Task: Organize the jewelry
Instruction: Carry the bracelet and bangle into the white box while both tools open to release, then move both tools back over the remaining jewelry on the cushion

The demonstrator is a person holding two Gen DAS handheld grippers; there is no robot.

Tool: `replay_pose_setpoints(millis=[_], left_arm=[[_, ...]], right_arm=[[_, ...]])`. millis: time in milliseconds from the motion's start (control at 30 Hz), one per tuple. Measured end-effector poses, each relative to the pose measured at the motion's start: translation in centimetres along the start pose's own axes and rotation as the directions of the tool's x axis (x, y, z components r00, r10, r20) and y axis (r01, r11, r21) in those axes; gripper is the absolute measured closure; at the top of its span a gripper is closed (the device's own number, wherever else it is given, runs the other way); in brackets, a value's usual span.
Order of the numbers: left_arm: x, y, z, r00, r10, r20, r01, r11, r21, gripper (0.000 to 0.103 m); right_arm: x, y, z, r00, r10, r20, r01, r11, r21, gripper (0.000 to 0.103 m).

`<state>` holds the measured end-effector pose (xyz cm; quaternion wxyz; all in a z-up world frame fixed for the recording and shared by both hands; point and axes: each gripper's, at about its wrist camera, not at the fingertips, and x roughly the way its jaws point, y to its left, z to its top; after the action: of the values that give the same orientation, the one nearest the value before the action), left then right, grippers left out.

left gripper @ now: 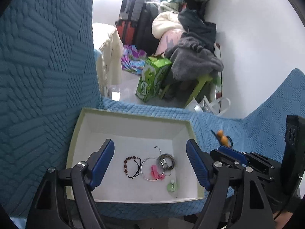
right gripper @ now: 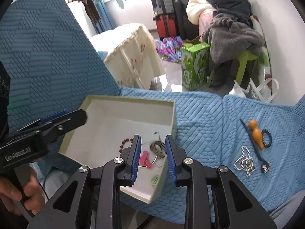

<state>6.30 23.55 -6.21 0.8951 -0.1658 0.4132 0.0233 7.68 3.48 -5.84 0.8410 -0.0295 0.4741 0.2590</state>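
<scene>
Two grippers hung over an open box (left gripper: 131,126) on a blue quilt (right gripper: 202,114), and neither held anything. My left gripper (left gripper: 150,158) stood with its blue pads wide apart, nothing between them, above the box's white floor. My right gripper (right gripper: 153,152) had its pads parted by a narrow gap, also empty, poised over the near right corner of the box.

Inside the box lay the sorted jewelry, gathered toward that corner: a bead bracelet (left gripper: 132,166) on a dark cord, a thin silver bangle (left gripper: 152,168) just beside it with a pink tag (left gripper: 156,172) across it, and a cluster of rings (left gripper: 165,161) touching the bangle's right side. A small green disc (left gripper: 172,186) sat nearer the box's front wall. A tiny dark speck lay alone farther back.

Outside the box, to its right on the quilt, more pieces waited: a silver chain (right gripper: 245,161) in a loose tangle, an orange ornament (right gripper: 256,133) on a dark pin (right gripper: 253,147), and a dark coil band (right gripper: 267,139) touching the ornament.

My left hand (right gripper: 21,190) showed in the right camera, wrapped around its gripper's handle. Beyond the quilt, the room held a green carton (right gripper: 193,64), a green stool (right gripper: 246,61) heaped with grey clothes, and red and black suitcases (right gripper: 164,11).
</scene>
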Motion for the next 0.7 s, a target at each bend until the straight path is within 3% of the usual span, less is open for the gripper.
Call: replay_pose_setpoints(millis=[433,700], left_arm=[[-7.7,-5.0,2.5,0.987,-0.015,0.161,0.016,1.000,-0.004,0.025],[-9.1,-9.0,1.9,0.983,-0.059,0.173,0.056,0.998,0.026,0.025]], right_arm=[[-10.1,-2.4,3.3,0.976,0.017,0.216,-0.009,0.999,-0.035,0.072],[-14.8,-5.3,2.6,0.955,-0.005,0.297,0.007,1.000,-0.005,0.072]])
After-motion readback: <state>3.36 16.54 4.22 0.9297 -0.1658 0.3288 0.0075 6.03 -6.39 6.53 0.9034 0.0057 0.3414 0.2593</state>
